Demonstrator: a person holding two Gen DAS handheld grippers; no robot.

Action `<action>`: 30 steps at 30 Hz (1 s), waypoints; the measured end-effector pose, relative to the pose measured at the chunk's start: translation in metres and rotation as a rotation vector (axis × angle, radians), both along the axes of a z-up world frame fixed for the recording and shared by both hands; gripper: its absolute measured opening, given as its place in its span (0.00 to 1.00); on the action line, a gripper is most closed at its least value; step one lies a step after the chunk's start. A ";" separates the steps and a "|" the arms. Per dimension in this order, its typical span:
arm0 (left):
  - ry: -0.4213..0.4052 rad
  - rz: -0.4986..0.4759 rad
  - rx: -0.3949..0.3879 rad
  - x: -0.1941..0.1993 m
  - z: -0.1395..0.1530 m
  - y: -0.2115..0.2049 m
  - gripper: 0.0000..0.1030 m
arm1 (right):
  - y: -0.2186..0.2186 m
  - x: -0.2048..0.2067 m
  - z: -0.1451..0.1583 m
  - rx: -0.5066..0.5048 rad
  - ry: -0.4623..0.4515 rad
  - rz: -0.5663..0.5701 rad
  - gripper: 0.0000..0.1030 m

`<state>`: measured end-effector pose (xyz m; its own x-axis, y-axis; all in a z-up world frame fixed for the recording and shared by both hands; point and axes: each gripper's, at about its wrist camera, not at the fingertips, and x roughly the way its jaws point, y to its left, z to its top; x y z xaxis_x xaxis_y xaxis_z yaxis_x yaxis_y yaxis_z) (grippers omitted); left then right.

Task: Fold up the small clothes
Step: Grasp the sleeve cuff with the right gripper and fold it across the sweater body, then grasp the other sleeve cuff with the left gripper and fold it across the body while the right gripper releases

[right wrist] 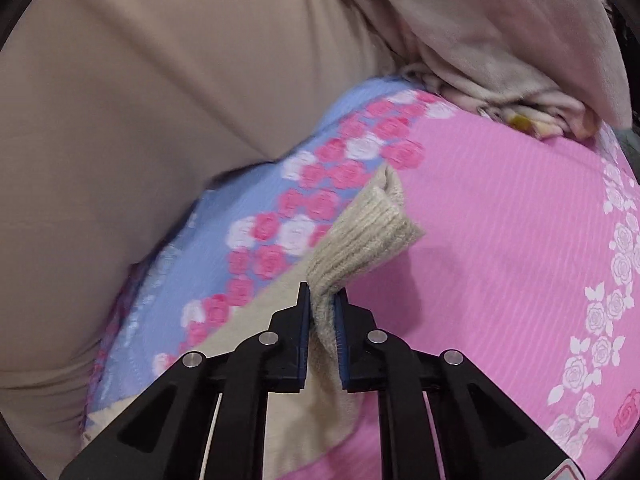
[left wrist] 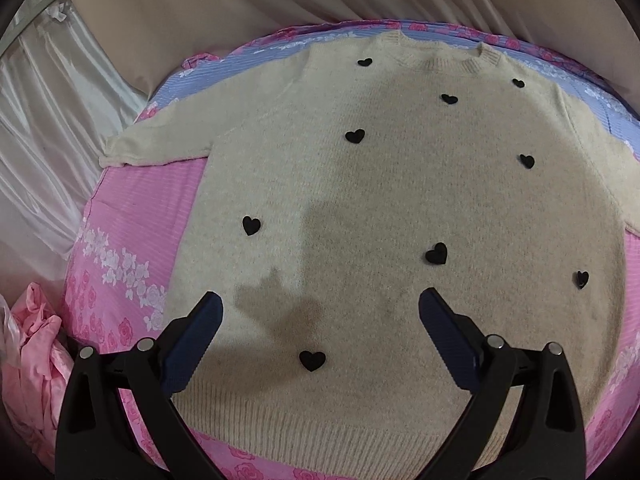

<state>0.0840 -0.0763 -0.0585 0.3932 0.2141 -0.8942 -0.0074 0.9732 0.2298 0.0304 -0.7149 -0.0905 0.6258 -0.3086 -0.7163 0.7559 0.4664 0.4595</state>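
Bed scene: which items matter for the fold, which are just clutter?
In the job:
- cream sweater, flat
- its ribbed cuff
- right gripper, pinching the cuff
- left gripper, open above the hem

Lying about:
- floral bedsheet
- pink cloth
- beige blanket

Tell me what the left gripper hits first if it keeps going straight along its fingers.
Most likely the cream sweater itself: the open left gripper points down onto its front, near a black heart patch. Depth is uncertain.

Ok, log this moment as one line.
left gripper: open above sweater | right gripper: shut on sleeve cuff | bedsheet: underneath
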 end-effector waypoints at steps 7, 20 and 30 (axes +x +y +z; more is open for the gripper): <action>-0.013 0.009 -0.092 -0.002 0.003 0.017 0.94 | 0.143 0.087 0.117 -0.079 -0.229 0.427 0.11; -0.061 0.115 -0.175 -0.014 0.015 0.105 0.94 | 0.491 0.231 0.076 -0.026 -0.107 1.059 0.11; -0.111 0.231 -0.309 0.000 0.017 0.213 0.94 | 0.593 0.222 -0.034 -0.135 0.181 1.181 0.28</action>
